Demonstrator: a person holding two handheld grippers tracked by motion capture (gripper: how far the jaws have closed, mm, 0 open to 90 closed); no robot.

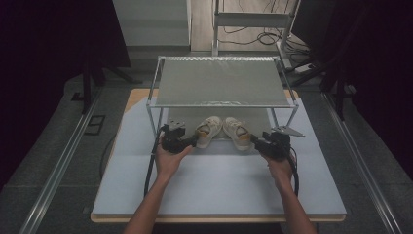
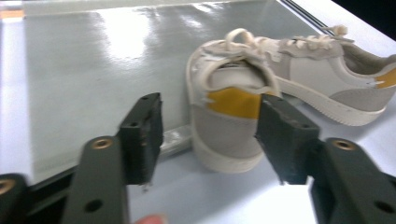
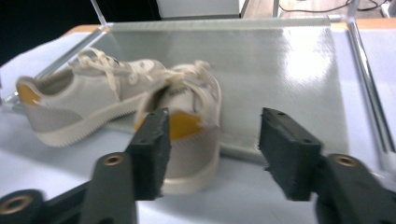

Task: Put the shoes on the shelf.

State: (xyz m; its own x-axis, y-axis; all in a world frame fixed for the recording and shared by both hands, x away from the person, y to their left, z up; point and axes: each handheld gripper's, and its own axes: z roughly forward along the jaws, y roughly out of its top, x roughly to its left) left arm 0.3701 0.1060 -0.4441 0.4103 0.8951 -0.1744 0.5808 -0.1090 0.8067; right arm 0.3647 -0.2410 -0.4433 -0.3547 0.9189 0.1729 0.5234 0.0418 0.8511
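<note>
Pair of low sneakers, off-white and grey with yellow heel patches and cream laces: left sneaker and right sneaker, side by side, toes pointing away from the person and under the rack, heels at or just over the front edge of the rack's grey bottom shelf, the heels leaning apart. Left gripper: at the left sneaker's heel, jaws parted; the heel stands beyond the jaw on the picture's right, just behind it, not pressed; gap between the jaws holds nothing. Right gripper: at the right sneaker's heel, jaws parted; the heel sits behind the jaw on the picture's left, free of any grip. Metal-framed rack: two tiers, top shelf overhanging the toes; thin corner posts flank the pair, bare shelf on the outer side of each shoe. Tabletop: pale blue-grey cover, broad bare area between rack front and near edge, where both forearms lie; bare strips at left and right of the rack.
</note>
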